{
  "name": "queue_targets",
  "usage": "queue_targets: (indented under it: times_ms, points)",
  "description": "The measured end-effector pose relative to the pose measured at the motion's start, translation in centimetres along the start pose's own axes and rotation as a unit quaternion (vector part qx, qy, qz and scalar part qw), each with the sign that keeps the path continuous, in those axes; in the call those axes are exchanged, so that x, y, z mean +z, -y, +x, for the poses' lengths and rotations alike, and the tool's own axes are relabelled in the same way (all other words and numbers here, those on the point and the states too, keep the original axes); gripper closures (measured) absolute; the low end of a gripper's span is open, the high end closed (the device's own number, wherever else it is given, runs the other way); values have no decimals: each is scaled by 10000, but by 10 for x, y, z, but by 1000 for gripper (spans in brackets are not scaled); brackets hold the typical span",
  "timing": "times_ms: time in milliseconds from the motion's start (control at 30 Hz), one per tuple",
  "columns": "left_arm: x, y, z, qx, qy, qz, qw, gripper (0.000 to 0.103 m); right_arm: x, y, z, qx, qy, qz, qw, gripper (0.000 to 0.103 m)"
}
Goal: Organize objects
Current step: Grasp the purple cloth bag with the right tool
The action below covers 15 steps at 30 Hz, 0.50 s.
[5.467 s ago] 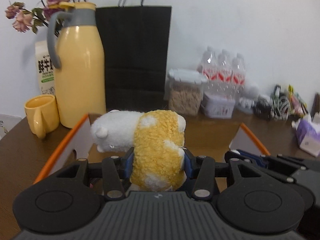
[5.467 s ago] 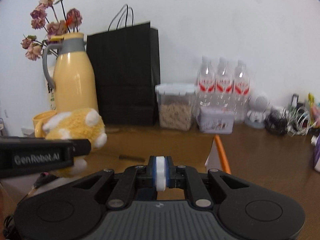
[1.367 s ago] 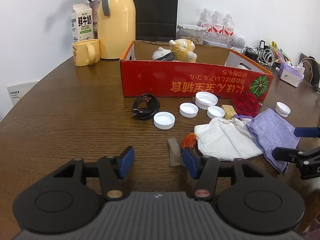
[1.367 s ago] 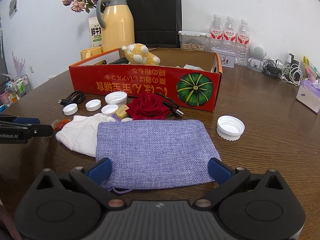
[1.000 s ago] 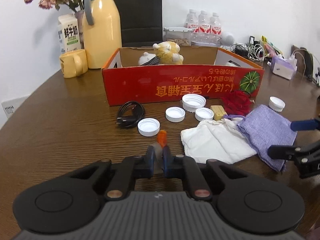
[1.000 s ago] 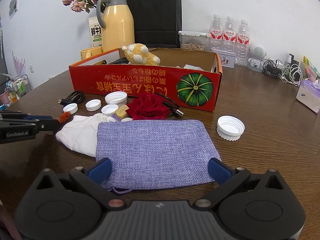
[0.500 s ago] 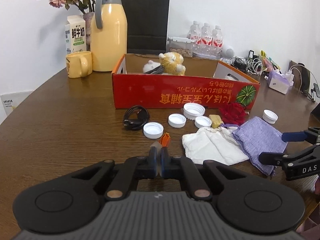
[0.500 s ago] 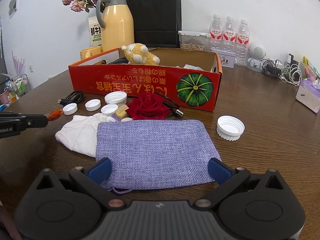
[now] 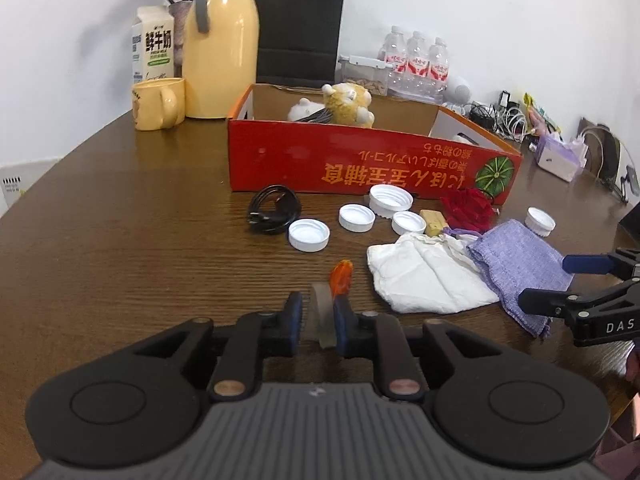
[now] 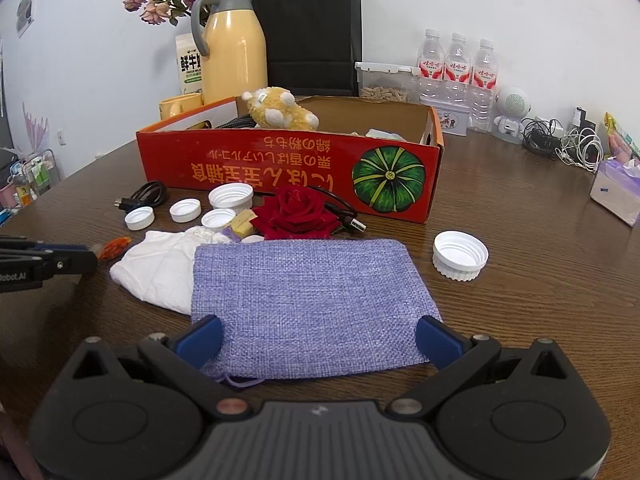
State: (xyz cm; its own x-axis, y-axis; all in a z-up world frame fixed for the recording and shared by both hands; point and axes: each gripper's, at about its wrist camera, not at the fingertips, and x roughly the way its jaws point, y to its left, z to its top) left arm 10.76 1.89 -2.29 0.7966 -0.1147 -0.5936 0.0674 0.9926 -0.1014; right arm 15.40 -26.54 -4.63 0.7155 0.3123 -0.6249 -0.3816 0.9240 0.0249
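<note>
A red cardboard box (image 9: 360, 164) stands mid-table with a yellow plush toy (image 9: 348, 104) inside. My left gripper (image 9: 318, 312) has its jaws parted a little around a small clear packet with an orange end (image 9: 340, 276); the packet leans against the right pad. In the right wrist view the left gripper (image 10: 60, 260) shows at the left with the packet's orange tip (image 10: 114, 247) at its front. My right gripper (image 10: 318, 338) is open wide and empty, straddling the near edge of a purple burlap pouch (image 10: 308, 300).
In front of the box lie several white caps (image 9: 308, 234), a black cable (image 9: 274, 210), a red rose (image 10: 296, 212), a white cloth (image 9: 424, 272) and a lone cap (image 10: 460, 254). A yellow jug (image 9: 222, 40), mug (image 9: 158, 102), milk carton, bag and bottles line the back.
My left gripper shut on the small packet and lifted it, and its jaws have now parted slightly around it. The right gripper has stayed still over the pouch.
</note>
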Motion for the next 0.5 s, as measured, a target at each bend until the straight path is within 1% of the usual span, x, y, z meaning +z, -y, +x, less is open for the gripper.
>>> queue_targets:
  times_ms: [67,133,167,433,467,500]
  points:
    - [-1,-3,-1,-23,7,-37,10000,85,0,0,0,1,1,2,10000,0]
    - [-1,-5,-2,-32,24,-40,10000,89,0,0,0,-2,-1,0,10000,0]
    - [-1,-5,-2,-5,18,-37,10000,95,0,0,0,-3,0,1,10000,0]
    - [3,-12,-11,37,188,-201,9996,97,1,0,0,26,-18,-28,10000,0]
    - [3,-13,-12,46,202,-224,9995,97,1,1,1,60,-22,-34,10000,1]
    - [3,-14,-12,54,210,-251,9994,97,2,1,1,91,-21,-51,9999,5]
